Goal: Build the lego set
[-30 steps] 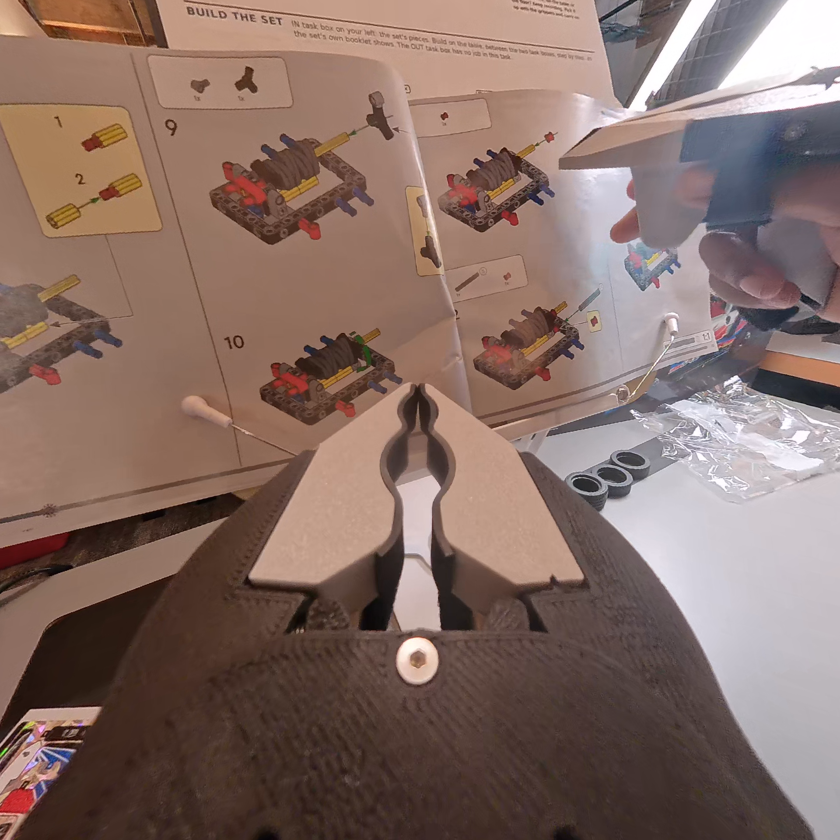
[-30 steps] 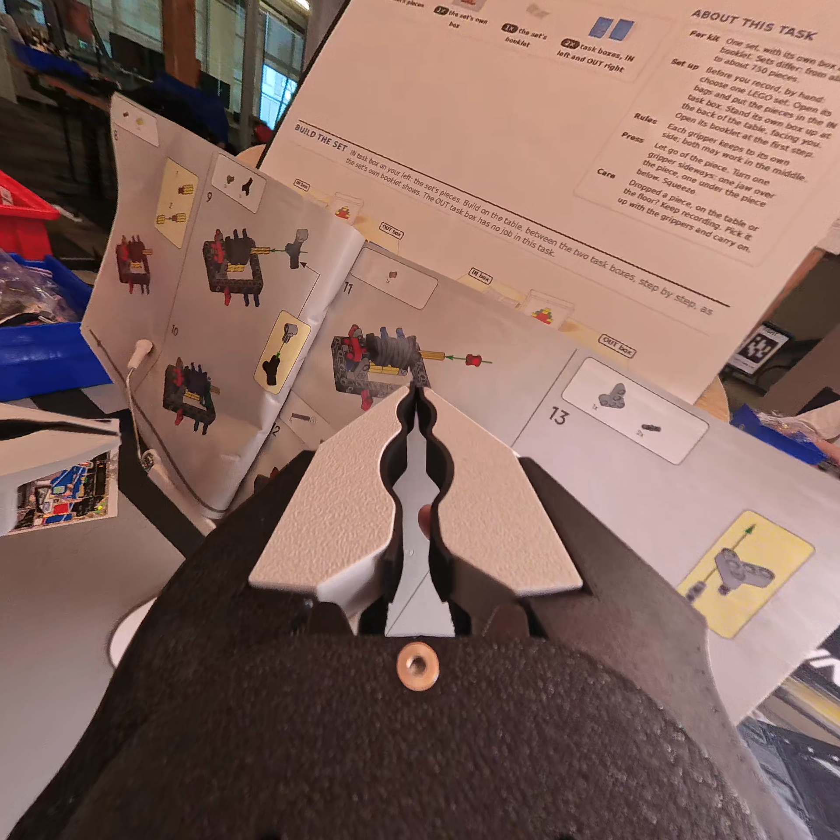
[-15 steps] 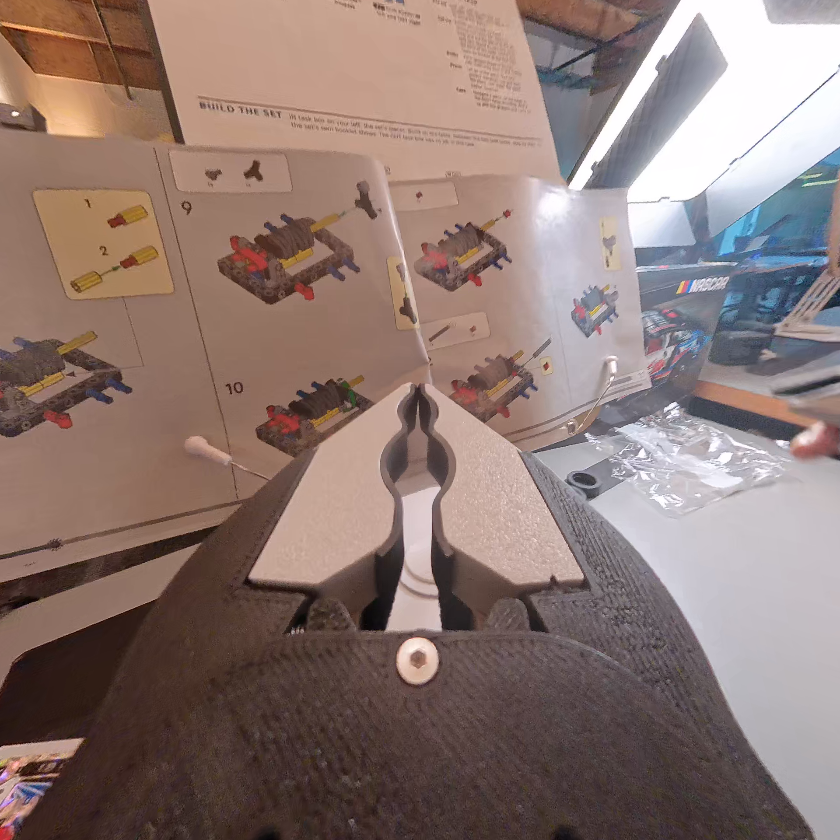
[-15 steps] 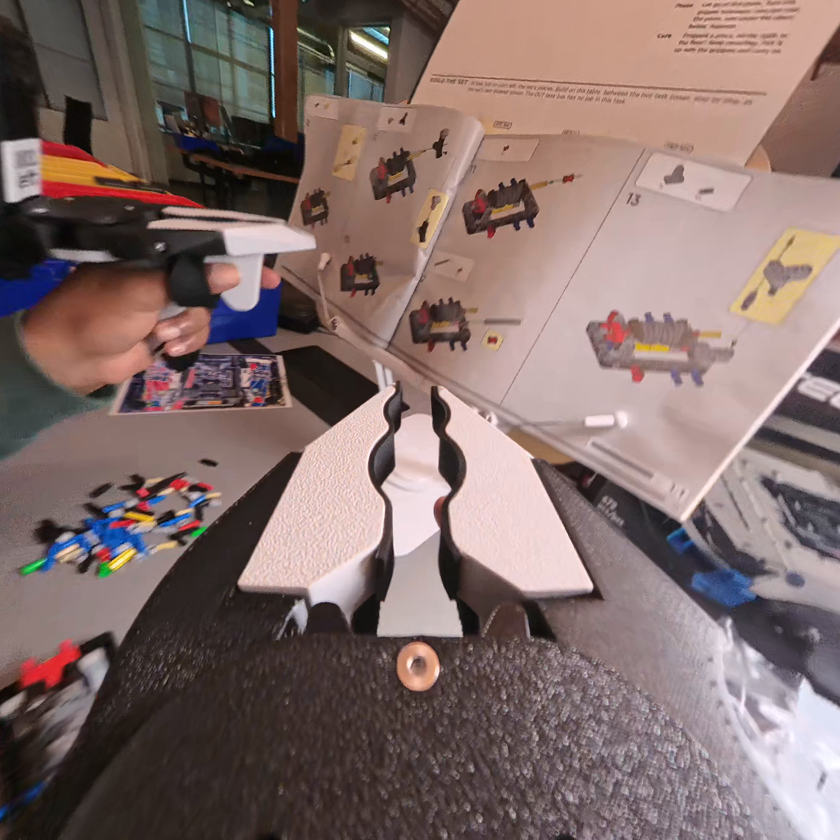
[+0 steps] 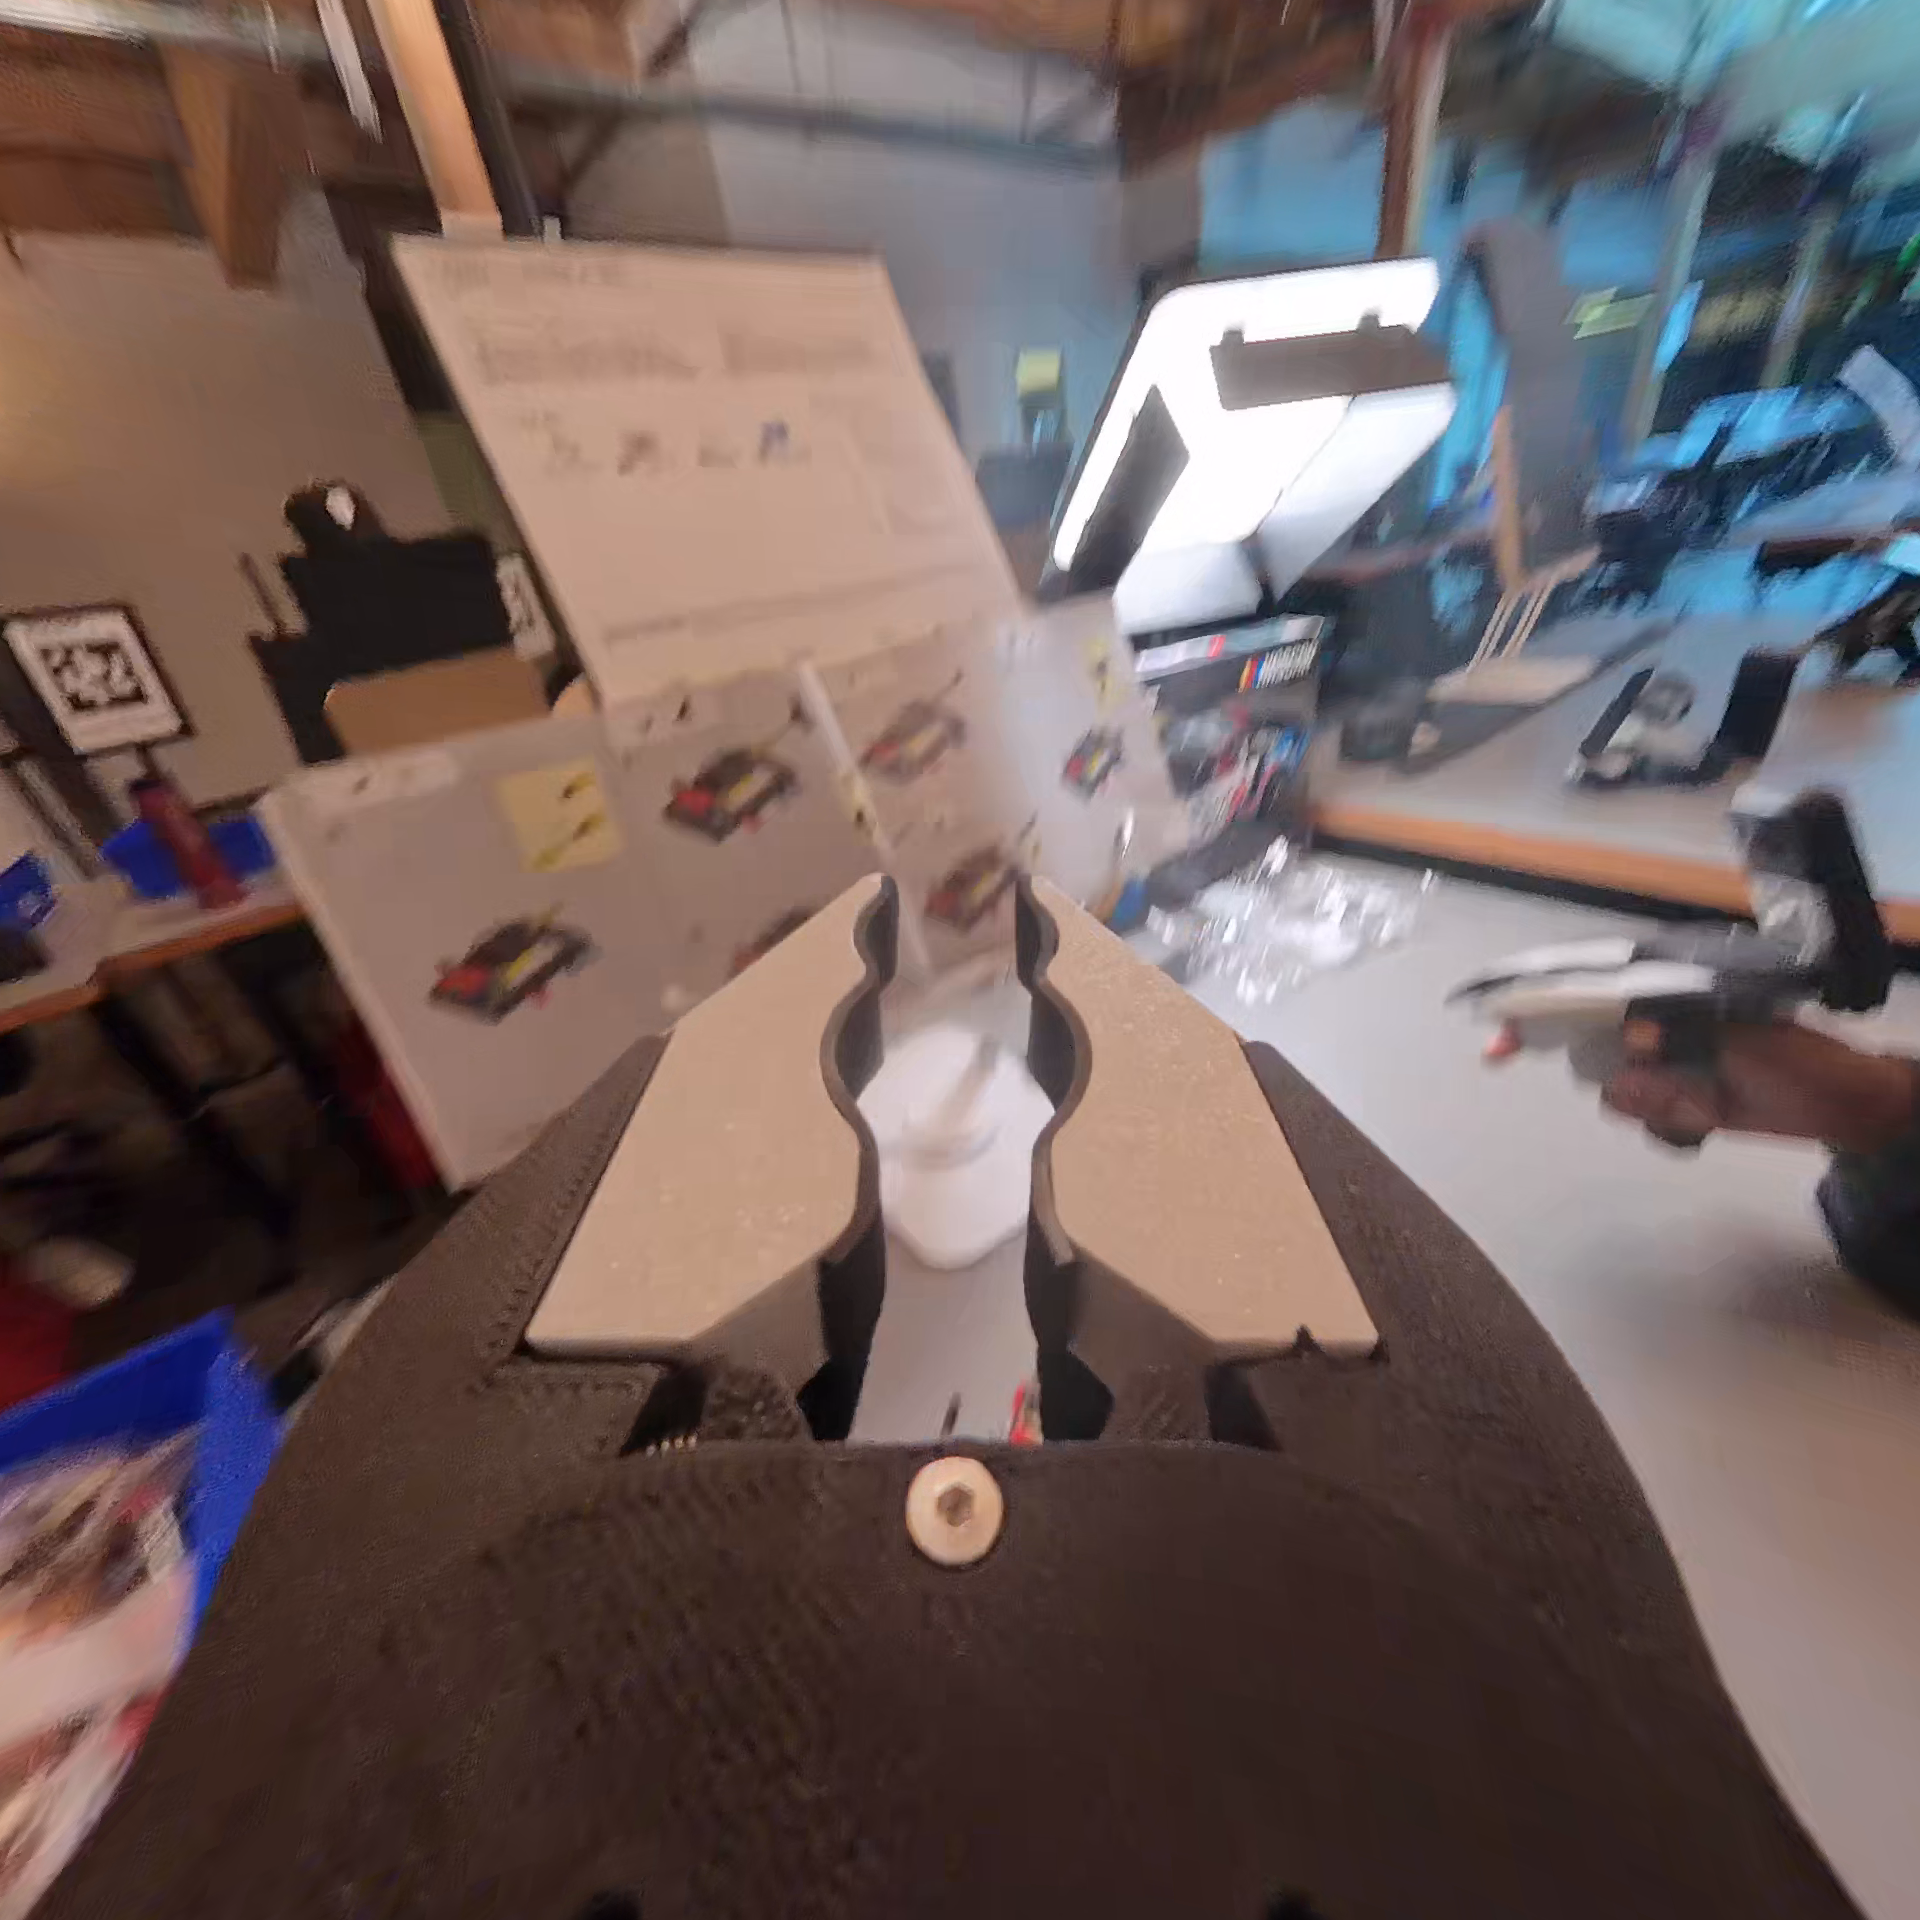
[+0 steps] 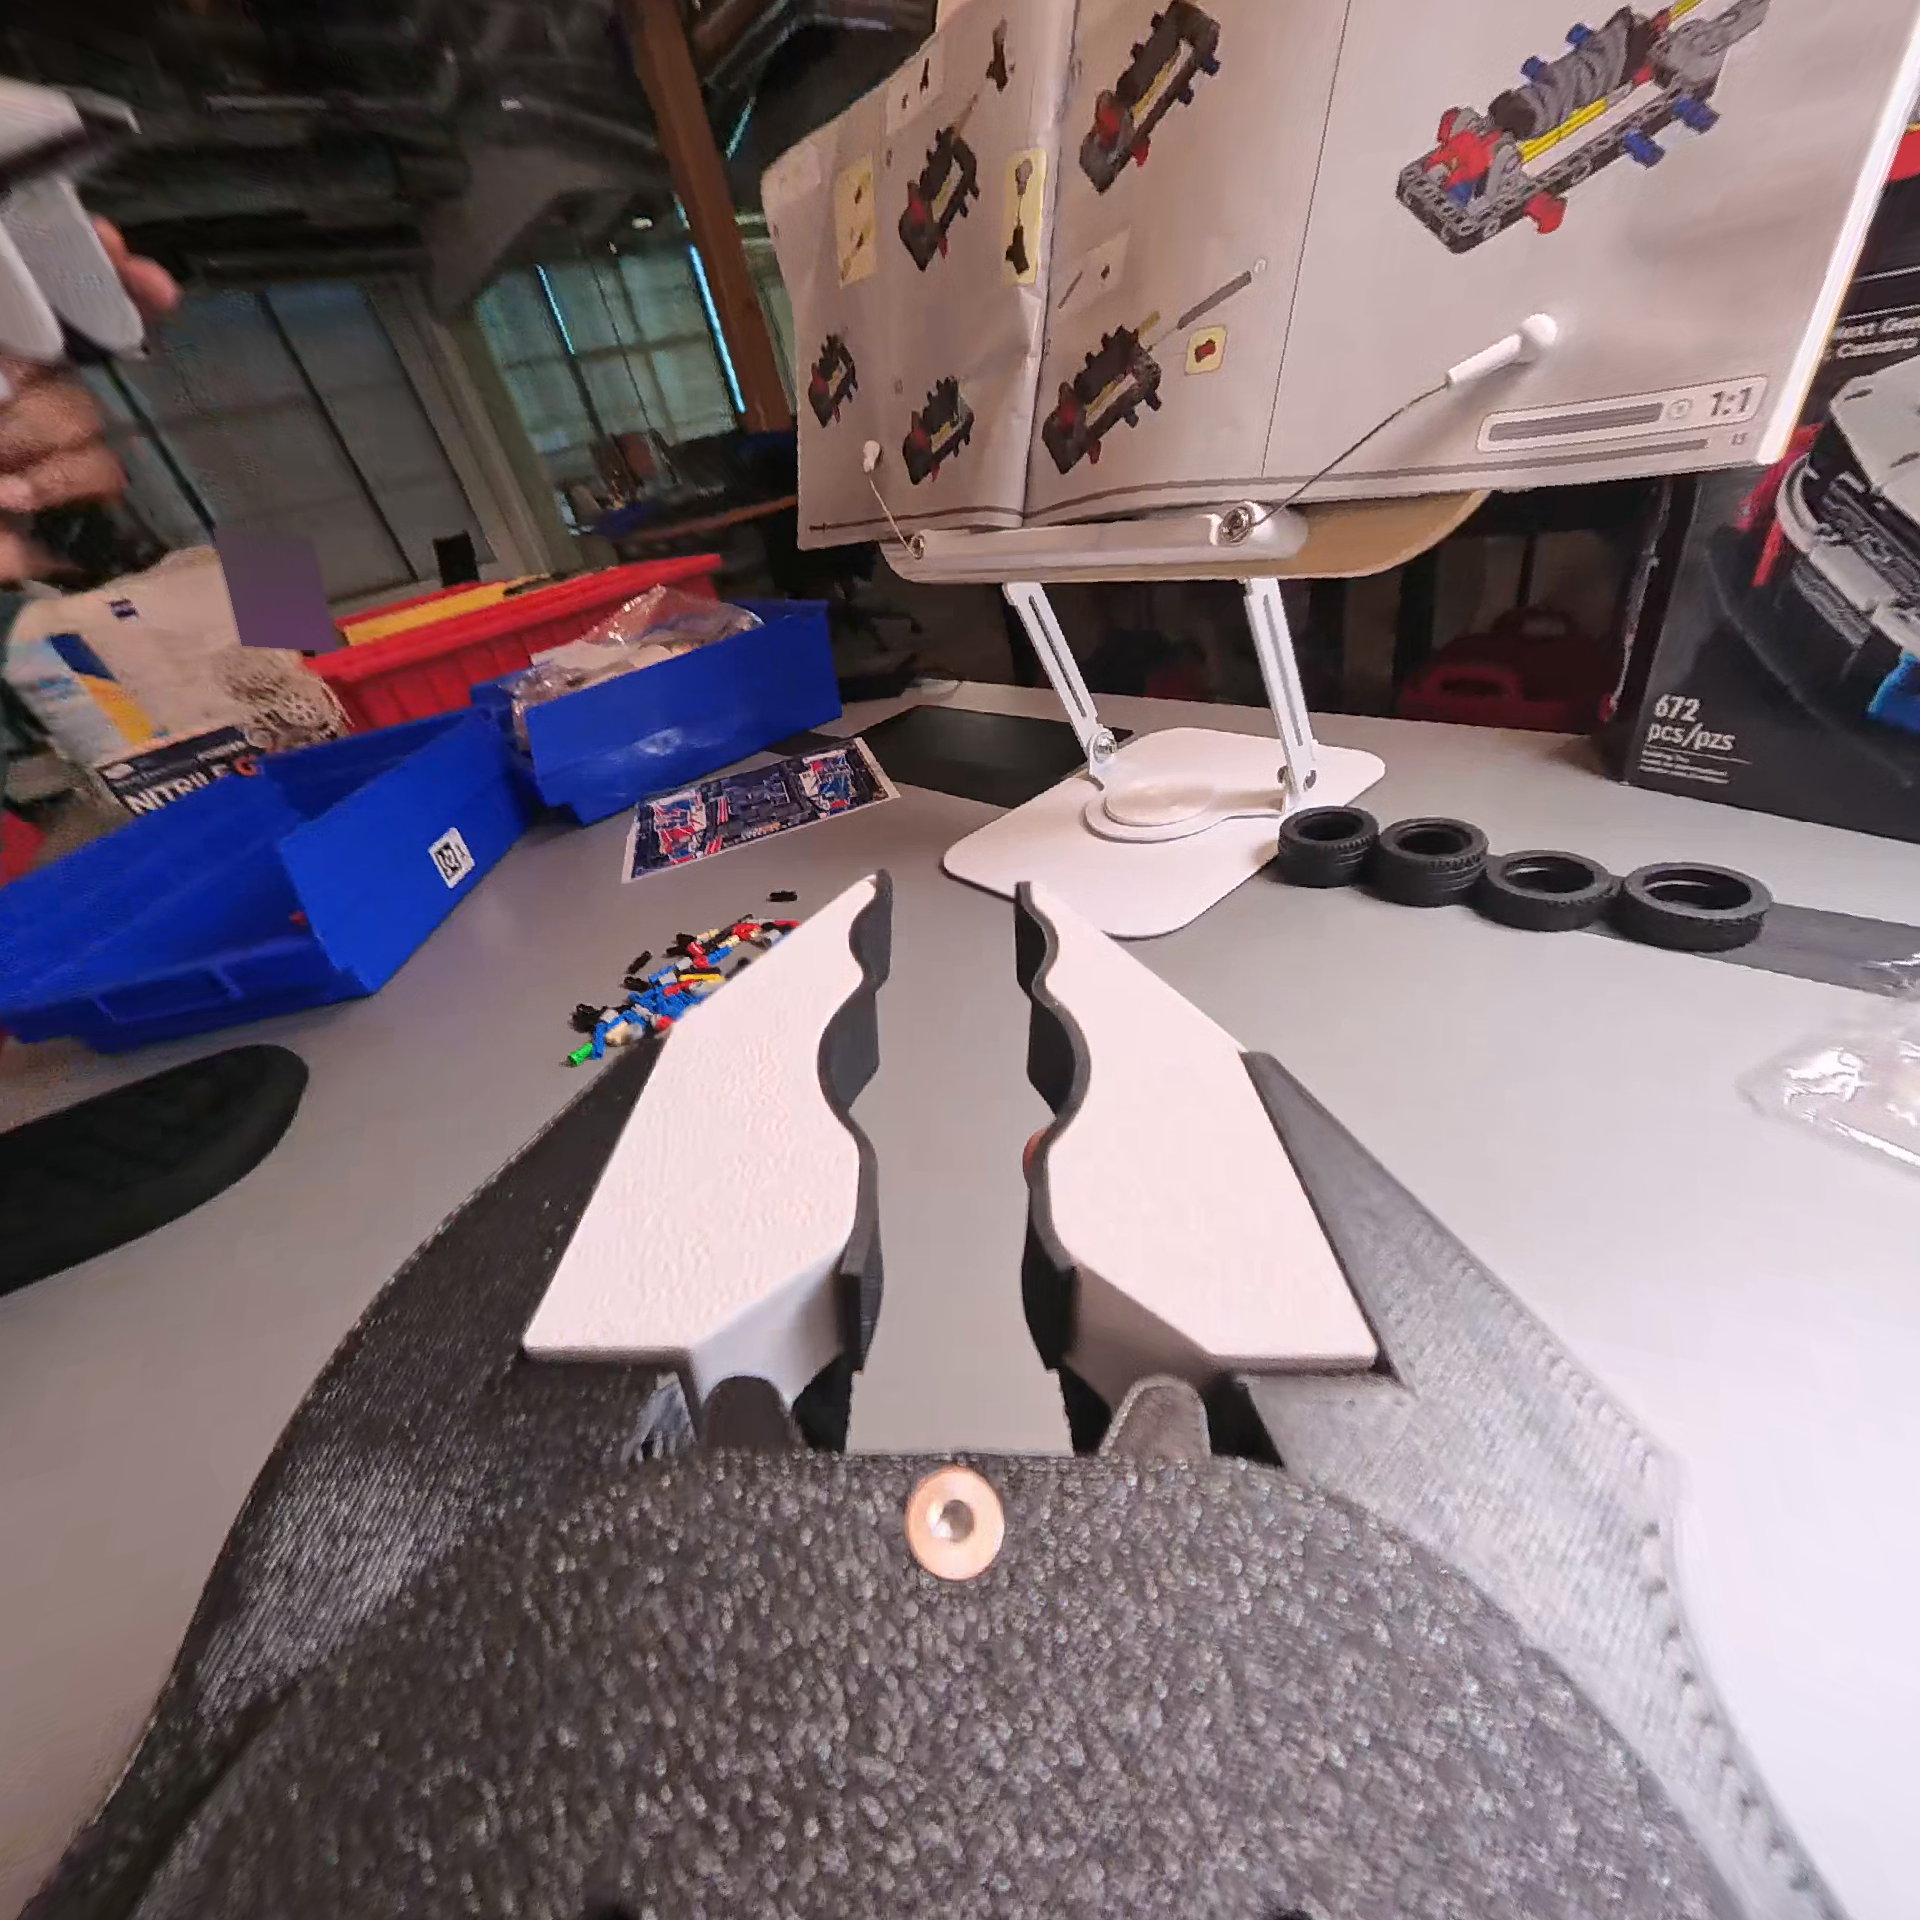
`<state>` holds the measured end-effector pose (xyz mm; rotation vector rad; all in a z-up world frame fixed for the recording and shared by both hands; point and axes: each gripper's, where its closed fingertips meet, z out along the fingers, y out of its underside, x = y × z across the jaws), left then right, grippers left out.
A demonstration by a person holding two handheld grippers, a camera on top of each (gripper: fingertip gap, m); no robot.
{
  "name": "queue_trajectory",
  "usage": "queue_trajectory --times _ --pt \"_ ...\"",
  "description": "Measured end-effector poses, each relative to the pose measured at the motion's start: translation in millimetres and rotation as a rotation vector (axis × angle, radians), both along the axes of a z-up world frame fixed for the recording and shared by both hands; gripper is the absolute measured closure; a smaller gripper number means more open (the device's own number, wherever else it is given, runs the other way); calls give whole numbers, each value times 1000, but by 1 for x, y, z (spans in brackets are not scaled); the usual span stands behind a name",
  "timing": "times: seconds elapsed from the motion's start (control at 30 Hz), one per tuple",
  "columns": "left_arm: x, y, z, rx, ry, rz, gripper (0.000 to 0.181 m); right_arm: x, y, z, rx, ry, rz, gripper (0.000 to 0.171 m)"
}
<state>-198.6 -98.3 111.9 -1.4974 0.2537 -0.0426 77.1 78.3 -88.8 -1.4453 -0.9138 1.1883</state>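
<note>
My right gripper [image 6: 951, 904] is open, low over the grey table [image 6: 1455, 1091]. A small red thing sits at its right finger's inner edge; I cannot tell what it is. A pile of small loose lego pieces [image 6: 675, 977] lies just left of its fingertips. The instruction booklet [image 6: 1247, 260] is clipped open on a white stand [image 6: 1164, 821] straight ahead. My left gripper [image 5: 951, 904] is open and empty, raised and facing the booklet [image 5: 727, 831] in a blurred view. The right gripper [image 5: 1558, 977], held by a hand, shows low at the right of the left wrist view.
Several black tyres [image 6: 1548, 888] lie in a row right of the stand. Blue bins [image 6: 260, 883] and a red bin [image 6: 520, 634] stand at the left. A sticker sheet [image 6: 758, 805] lies near them. The set's box [image 6: 1766, 644] stands at the right, with a clear plastic bag [image 6: 1849, 1081] in front of it. The left gripper's tips are roughly 40 cm from the right gripper's.
Both grippers have gone from shut to open. The right gripper has dropped away from the booklet to low over the table. The left gripper has pulled back from the booklet.
</note>
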Motion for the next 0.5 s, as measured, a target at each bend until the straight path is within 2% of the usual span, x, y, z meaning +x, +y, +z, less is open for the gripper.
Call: queue_trajectory --times 0.1,0.17,0.23,0.33,0.5 --pt "-8 -22 -64 -308 60 -13 147 -2 -6 5 15 28 29 148" --pt "6 -36 -123 -584 37 -108 135 -5 -13 1 32 25 50 147" --pt "27 -45 -173 -775 0 -187 135 -8 -20 -4 52 13 65 147" --pt "55 -40 -229 -894 -28 -212 141 -11 -24 -13 83 -21 73 147" --pt "36 13 -290 -896 3 -12 155 -17 -30 -26 103 -70 104 147"
